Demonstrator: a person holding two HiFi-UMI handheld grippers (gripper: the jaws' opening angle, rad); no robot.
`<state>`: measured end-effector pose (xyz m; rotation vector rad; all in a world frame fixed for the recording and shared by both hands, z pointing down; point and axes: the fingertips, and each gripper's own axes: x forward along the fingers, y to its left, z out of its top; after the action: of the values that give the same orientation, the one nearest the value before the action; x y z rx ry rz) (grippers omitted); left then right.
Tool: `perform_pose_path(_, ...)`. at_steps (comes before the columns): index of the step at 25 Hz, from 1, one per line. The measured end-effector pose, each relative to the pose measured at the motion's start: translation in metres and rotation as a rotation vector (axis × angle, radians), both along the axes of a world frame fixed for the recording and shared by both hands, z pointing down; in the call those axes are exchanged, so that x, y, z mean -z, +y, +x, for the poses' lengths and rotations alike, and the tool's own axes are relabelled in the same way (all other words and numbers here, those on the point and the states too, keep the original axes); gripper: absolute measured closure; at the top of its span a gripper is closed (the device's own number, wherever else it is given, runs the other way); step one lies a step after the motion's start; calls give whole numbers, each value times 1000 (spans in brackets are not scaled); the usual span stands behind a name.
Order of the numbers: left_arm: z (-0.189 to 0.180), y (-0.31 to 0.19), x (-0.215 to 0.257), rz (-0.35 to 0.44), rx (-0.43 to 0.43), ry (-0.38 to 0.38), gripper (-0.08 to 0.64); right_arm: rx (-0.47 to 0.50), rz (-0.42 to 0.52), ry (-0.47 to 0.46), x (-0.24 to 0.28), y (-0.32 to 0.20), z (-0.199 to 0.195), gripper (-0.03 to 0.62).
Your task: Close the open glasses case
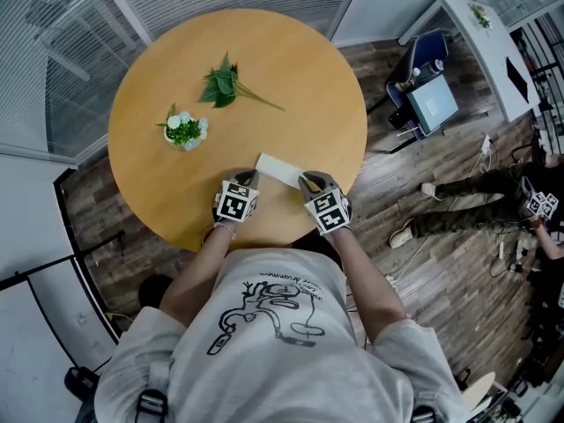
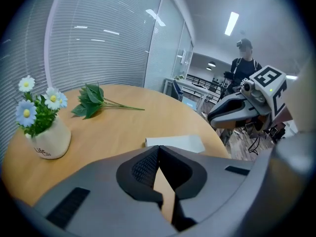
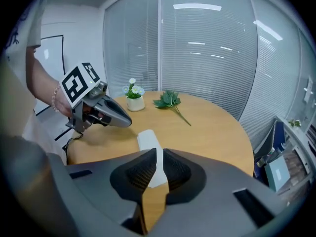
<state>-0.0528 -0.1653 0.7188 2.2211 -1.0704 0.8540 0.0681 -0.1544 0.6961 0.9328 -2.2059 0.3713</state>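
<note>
Wood of a light colour makes the round table [image 1: 295, 55], and most of its top is bare, above all the far right part up to the rim. The white glasses case [image 1: 278, 169] lies flat close to the near edge, a little right of the middle, slanting with its left end farther away. I cannot tell whether it is open or folded.

The left gripper [image 1: 249, 177] is at the case's left end, and its own view shows the jaws pressed together at the tips with nothing between them. The right gripper [image 1: 307, 181] is at the case's right end. Its jaws stand a narrow slit apart, and the case shows through the slit, lying on the table under them, not pinched.

A green leafy sprig [image 1: 225, 85] lies well apart from the case on the far left. Near it, towards the left rim, stands a small cream vase [image 1: 183, 134] with white and blue flowers. Its label seems to read "LIFE".
</note>
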Motion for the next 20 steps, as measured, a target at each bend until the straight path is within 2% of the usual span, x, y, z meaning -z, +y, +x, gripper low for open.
perform_pose_path(8,6,-11,72,141,33,108,540,-70,51,-134,63,-13,0,555)
perform_pose_path(13,9,-17,125,242,29,166,540,-99,88,-184,104,-19,1,558)
perform_pose_path(20,15,-15,188,339,26,250,540,-110,149,-242,165,-19,-1,561)
